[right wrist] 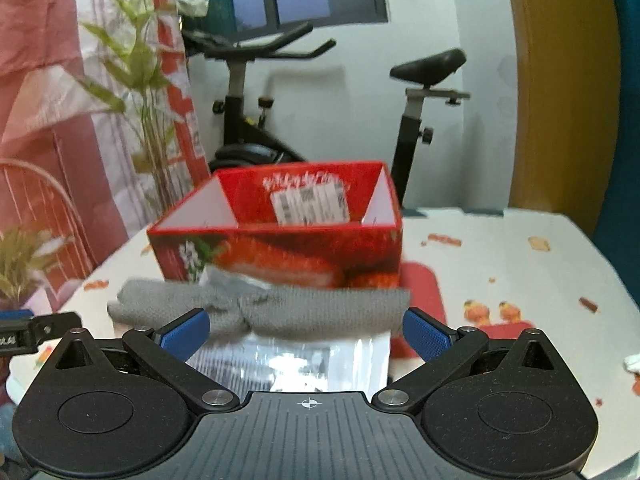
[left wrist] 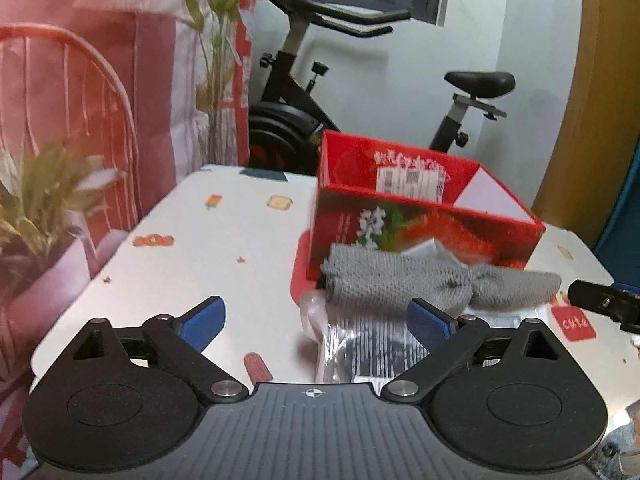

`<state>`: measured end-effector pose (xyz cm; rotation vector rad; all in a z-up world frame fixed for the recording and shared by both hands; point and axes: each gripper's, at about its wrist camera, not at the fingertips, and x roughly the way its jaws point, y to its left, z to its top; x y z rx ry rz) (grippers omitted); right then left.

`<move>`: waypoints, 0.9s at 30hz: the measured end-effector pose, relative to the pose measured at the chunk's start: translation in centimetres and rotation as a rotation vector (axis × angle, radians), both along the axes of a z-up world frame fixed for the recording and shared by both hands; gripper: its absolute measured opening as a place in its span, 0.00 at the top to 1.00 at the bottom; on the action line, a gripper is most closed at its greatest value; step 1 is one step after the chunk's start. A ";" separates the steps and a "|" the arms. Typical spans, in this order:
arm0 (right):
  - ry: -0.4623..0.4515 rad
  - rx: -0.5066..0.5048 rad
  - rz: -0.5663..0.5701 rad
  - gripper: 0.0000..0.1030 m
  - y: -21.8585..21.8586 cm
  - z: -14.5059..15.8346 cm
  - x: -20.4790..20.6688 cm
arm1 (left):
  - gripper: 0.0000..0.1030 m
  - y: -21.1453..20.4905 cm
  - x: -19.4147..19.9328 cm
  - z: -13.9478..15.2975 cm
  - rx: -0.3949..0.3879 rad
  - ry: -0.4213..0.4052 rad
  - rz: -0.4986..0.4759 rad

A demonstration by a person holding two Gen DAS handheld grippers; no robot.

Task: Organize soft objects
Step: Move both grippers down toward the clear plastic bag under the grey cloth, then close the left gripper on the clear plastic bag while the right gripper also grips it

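Two grey socks (left wrist: pixel 400 286) lie rumpled on a clear plastic packet (left wrist: pixel 360 348), on the table in front of an open red box (left wrist: pixel 420 216) printed with strawberries. My left gripper (left wrist: pixel 318 322) is open just short of the socks' left end, its blue pads wide apart and touching nothing. In the right wrist view the grey socks (right wrist: pixel 288 308) stretch across the clear packet (right wrist: pixel 300 360) before the red box (right wrist: pixel 280 236). My right gripper (right wrist: pixel 305 336) is open too, with the socks just beyond its pads. Each gripper's tip shows at the edge of the other's view.
The white table (left wrist: pixel 224 248) has small printed pictures, and a red mat (right wrist: pixel 420 292) lies under the box. A plant (left wrist: pixel 36 200) and a red chair (left wrist: pixel 80 92) stand to the left. An exercise bike (left wrist: pixel 304 92) stands behind the table.
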<state>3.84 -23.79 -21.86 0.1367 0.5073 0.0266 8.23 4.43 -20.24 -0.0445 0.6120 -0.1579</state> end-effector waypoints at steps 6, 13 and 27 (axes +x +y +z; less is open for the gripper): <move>0.079 0.024 0.052 0.14 0.2 -3.1 0.6 | 0.36 -0.7 0.5 -2.5 -0.002 0.086 -0.053; 0.149 0.096 0.075 0.34 -0.8 -6.1 1.6 | 0.50 -0.1 1.3 -5.4 -0.047 0.139 -0.071; 0.215 0.129 0.053 0.26 -1.4 -9.2 2.9 | 0.50 0.9 2.6 -7.6 -0.159 0.245 -0.075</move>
